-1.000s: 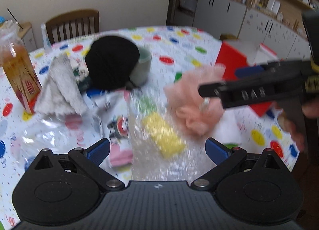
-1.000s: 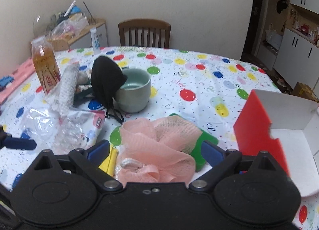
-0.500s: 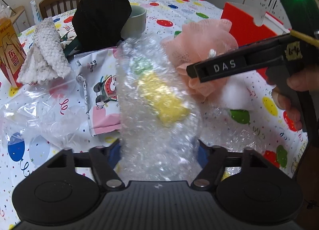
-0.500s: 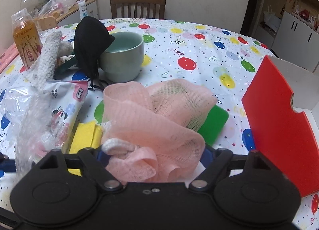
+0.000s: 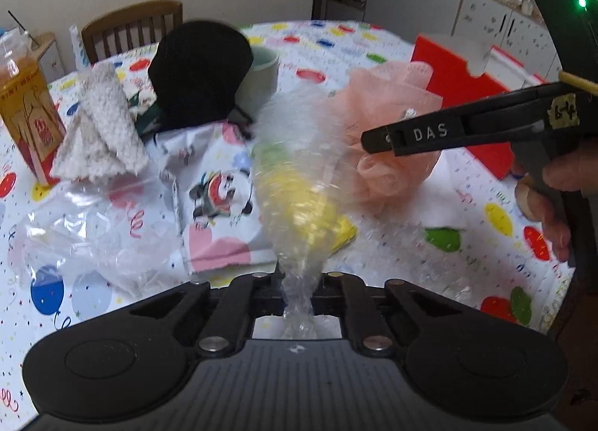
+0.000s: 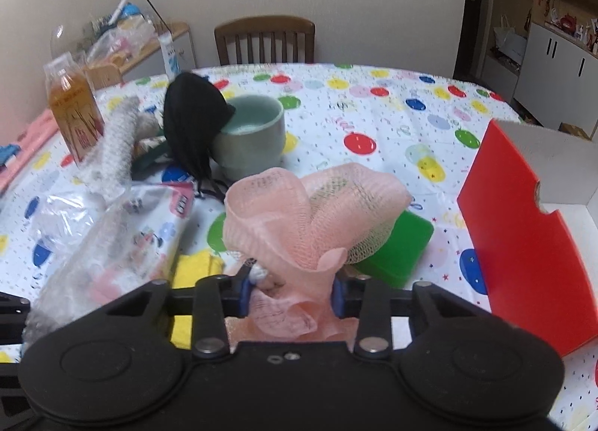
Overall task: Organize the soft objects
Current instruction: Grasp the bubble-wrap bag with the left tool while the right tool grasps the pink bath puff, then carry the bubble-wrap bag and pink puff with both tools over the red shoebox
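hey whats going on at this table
A person is sorting soft things with a tool in each hand. The left tool is shut on a sheet of bubble wrap, pulled up off the table. The right tool is clamped on a pink loofah, beside a red and white box that stands open. A black mask, mug, towel and plastic bags still lie on the table.

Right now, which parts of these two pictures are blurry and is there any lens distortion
Left wrist view: the bubble wrap pinched in the left gripper is smeared by motion, and the pink mesh sponge is soft too; the cartoon packet stays fairly sharp. Right wrist view: mostly sharp, the mesh sponge shows its weave. Both views bow toward the edges from the fisheye lens.
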### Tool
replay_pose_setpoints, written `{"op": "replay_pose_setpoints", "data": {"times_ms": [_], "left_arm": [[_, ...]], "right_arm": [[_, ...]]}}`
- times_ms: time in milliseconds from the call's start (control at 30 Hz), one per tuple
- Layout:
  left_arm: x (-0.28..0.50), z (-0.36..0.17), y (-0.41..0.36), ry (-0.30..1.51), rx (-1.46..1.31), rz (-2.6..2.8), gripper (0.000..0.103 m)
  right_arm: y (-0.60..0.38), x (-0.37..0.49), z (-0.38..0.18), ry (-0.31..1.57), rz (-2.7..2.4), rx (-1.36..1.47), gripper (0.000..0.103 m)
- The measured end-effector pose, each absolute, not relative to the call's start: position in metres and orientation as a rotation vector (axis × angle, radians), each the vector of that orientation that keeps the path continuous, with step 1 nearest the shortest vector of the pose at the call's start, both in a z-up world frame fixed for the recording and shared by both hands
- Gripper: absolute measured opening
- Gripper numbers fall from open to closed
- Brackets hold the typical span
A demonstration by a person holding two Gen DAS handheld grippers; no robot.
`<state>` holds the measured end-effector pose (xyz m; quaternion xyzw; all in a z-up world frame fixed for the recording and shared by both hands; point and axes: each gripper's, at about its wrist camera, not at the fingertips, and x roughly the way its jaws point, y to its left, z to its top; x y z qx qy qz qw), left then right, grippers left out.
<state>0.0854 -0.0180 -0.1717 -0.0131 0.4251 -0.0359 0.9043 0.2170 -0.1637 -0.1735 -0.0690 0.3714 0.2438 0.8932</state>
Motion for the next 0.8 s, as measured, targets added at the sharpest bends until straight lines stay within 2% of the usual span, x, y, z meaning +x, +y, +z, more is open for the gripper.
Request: {"op": "replay_pose_setpoints", "data": {"times_ms": [800], "left_arm": [[0.085, -0.095, -0.018, 0.748, -0.12, -0.152, 0.004]], "right_arm": [[-0.262, 0.162, -0.105, 0.697, 0.448, 0.026, 0.032]]}}
